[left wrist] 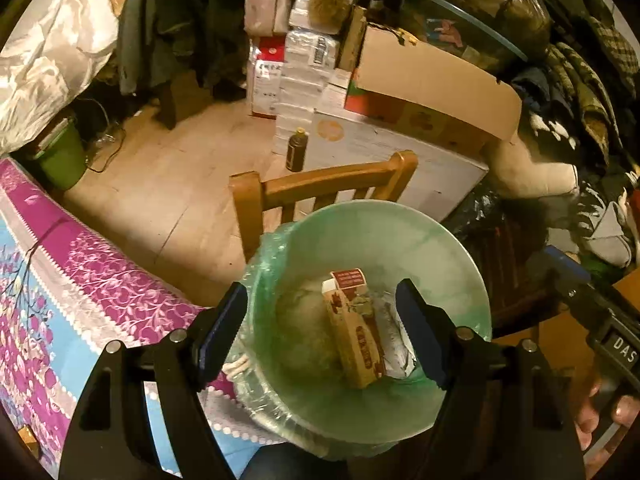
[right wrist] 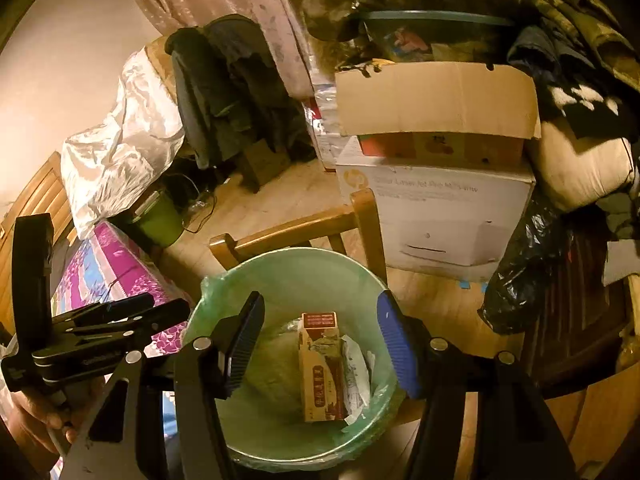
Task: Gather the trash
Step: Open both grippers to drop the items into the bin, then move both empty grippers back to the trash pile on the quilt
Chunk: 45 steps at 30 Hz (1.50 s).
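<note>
Bin (left wrist: 452, 248) lined with a green plastic bag sat low in the centre of both views, directly under my two tools. Left tool (left wrist: 322, 330) hung over the bin mouth with its jaws wide and nothing between them. Right tool (right wrist: 320, 344) hung over the same opening, jaws likewise apart and empty; no pad touched anything.

Trash lay at the bottom of the bin: a tan and red carton (left wrist: 354, 328) resting on its long side, with crumpled white paper (left wrist: 394, 332) just beside it on the right. In the right wrist view the carton (right wrist: 322, 368) appeared between my fingers, well below them.

My right tool's body showed at the lower right edge of the left wrist view, with my hand (left wrist: 596, 412) on it. My left tool (right wrist: 132, 310) showed at the lower left of the right wrist view.

Surface with the purple and blue floral cloth (left wrist: 80, 280) lay to the left of the bin. A wooden chair (left wrist: 320, 184) stood just behind the bin, with a white printer box (right wrist: 436, 216) behind it and a cardboard box (right wrist: 436, 100) stacked on top.
</note>
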Motion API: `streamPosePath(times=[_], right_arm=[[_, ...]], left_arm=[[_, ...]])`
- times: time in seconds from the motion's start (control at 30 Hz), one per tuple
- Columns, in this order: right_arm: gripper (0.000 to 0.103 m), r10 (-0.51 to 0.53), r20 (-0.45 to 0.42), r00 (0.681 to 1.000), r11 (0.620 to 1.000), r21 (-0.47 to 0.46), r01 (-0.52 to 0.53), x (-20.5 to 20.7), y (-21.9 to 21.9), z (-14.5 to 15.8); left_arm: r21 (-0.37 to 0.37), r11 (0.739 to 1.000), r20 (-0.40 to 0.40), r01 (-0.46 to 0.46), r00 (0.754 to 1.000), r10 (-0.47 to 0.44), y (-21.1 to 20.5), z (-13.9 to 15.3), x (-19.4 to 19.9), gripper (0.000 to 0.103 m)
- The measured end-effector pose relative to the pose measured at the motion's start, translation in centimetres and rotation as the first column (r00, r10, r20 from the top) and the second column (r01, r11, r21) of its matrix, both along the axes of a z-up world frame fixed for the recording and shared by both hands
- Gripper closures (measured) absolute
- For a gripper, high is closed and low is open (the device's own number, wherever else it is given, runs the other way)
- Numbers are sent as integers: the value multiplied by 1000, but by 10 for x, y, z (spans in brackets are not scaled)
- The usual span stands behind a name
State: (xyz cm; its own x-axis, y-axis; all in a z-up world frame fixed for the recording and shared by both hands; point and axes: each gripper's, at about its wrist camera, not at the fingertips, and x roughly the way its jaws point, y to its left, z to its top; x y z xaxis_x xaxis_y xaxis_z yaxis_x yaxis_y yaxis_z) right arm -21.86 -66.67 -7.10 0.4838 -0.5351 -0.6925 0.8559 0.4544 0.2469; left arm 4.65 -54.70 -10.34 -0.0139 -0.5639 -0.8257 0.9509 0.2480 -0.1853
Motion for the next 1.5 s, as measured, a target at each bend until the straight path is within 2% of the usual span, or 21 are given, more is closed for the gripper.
streamPosePath(times=[0.2, 0.33, 0.5, 0.63, 0.9, 1.03, 1.33, 1.5], right_arm=[[42, 8, 23, 1000, 999, -42, -7, 7, 10, 13], [42, 4, 35, 999, 995, -99, -1, 11, 20, 24], [39, 14, 41, 999, 984, -175, -7, 26, 39, 34], [37, 53, 41, 998, 973, -226, -43, 42, 58, 41], [34, 169, 15, 986, 943, -292, -157, 83, 101, 50], [31, 228, -1, 974, 927, -305, -217, 106, 127, 52], [29, 364, -23, 931, 879, -323, -351, 153, 182, 56], [29, 442, -37, 896, 843, -326, -429, 181, 212, 59]], left_arm=[[-24, 999, 83, -47, 995, 49, 12, 10, 5, 30], [-50, 994, 165, -93, 981, 100, 24, 19, 8, 30], [-87, 982, 262, -167, 947, 185, 47, 30, 18, 29], [-112, 966, 306, -234, 916, 257, 67, 37, 30, 27], [-167, 919, 346, -357, 852, 393, 119, 51, 54, 22], [-181, 890, 341, -419, 822, 456, 147, 57, 65, 20], [-214, 822, 333, -528, 752, 569, 206, 68, 86, 17], [-227, 785, 341, -576, 708, 619, 236, 72, 94, 15]])
